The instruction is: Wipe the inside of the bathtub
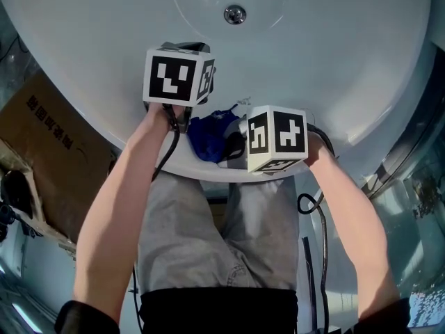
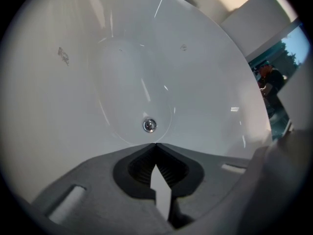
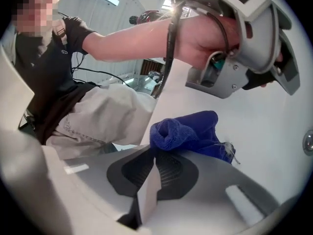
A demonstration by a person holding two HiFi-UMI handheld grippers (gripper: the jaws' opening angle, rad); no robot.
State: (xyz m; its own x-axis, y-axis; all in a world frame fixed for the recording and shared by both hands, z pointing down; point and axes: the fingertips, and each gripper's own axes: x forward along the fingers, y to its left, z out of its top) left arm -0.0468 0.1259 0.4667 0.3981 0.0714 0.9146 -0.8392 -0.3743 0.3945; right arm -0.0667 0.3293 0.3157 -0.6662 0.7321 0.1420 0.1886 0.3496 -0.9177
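While the left gripper hangs clenched and empty over the white bathtub, the right gripper pinches the blue cloth, which lies on the tub's near rim.

Grey trousers, black short-sleeved top, black cables, white cubes with black square markers atop grey tongs.

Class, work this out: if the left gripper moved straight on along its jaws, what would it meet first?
The left gripper would probably meet the bathtub floor first, near the drain; depth is unclear.
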